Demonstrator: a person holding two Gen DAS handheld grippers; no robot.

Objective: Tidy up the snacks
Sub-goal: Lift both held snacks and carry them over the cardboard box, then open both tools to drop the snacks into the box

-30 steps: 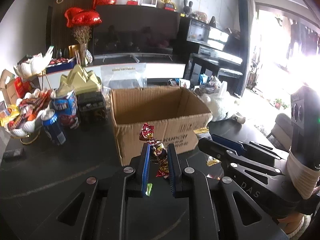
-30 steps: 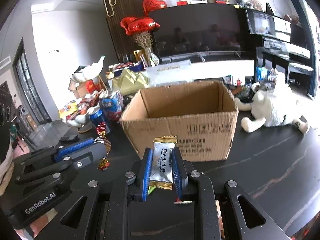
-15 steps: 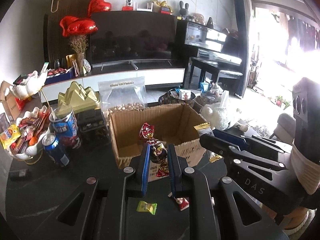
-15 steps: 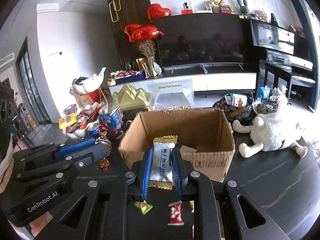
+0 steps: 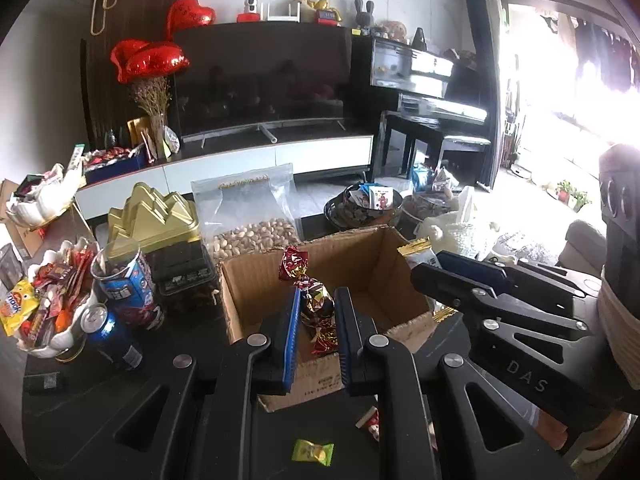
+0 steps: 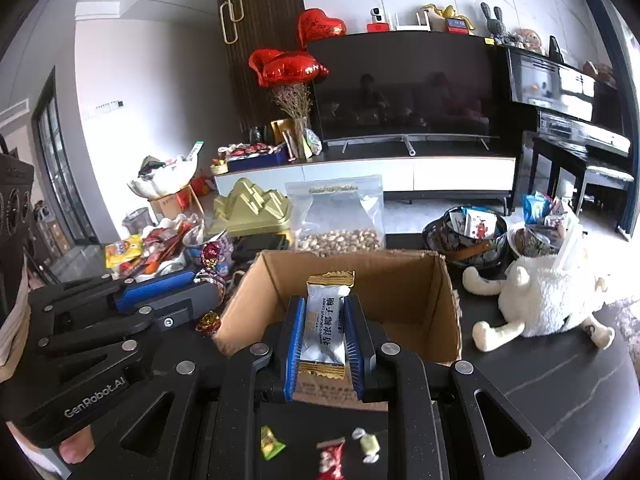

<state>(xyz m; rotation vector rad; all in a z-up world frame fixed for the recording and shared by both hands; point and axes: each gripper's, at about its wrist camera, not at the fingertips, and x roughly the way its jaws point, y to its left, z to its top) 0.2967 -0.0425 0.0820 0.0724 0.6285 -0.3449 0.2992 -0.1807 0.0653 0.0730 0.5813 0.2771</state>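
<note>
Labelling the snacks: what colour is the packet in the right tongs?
Silver-white packet with gold ends, clearest in the right wrist view.

I see a matt corrugated cardboard box (image 6: 352, 280), crinkly glossy foil candy (image 5: 316, 300), smooth silver plastic wrapper (image 6: 325, 320), polished dark bench (image 6: 560, 392), fluffy plush toy (image 6: 548, 300).
</note>
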